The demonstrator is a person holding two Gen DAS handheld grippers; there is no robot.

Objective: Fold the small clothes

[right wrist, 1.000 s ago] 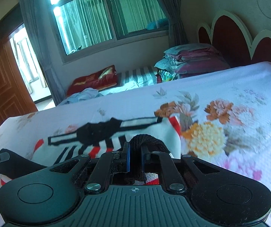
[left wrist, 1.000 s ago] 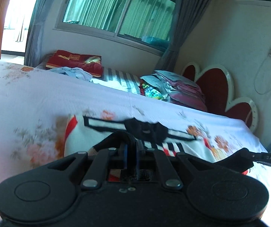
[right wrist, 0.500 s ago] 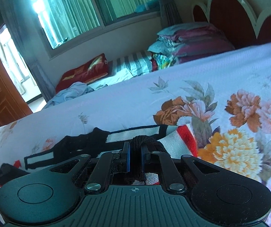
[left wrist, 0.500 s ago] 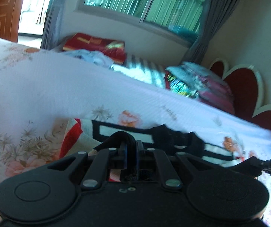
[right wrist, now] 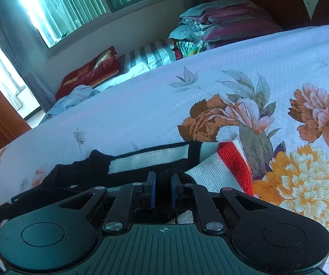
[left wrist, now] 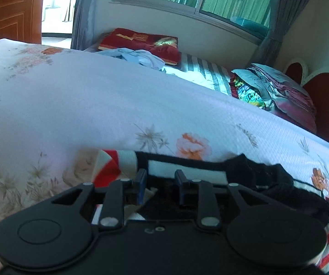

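A small knitted sweater, white with black bands and red stripes, lies folded on the floral bedsheet. My left gripper hangs low over its near edge. Its jaws are opening, with a clear gap; dark cloth lies below them and the pads do not press on it. In the right wrist view the sweater spreads left from my right gripper. Its jaws stand narrow and are just starting to open, with a black knit fold still pinched between the blue pads.
Beyond the bed stand a stack of folded bedding, a red pillow, a heap of pale blue clothes and a red headboard. A wooden door is at far left. The sheet stretches wide ahead.
Both grippers came down and forward, laying the sweater's held edge onto the bed. The left jaws, shut on black cloth before, have parted. The right jaws still pinch their fold.
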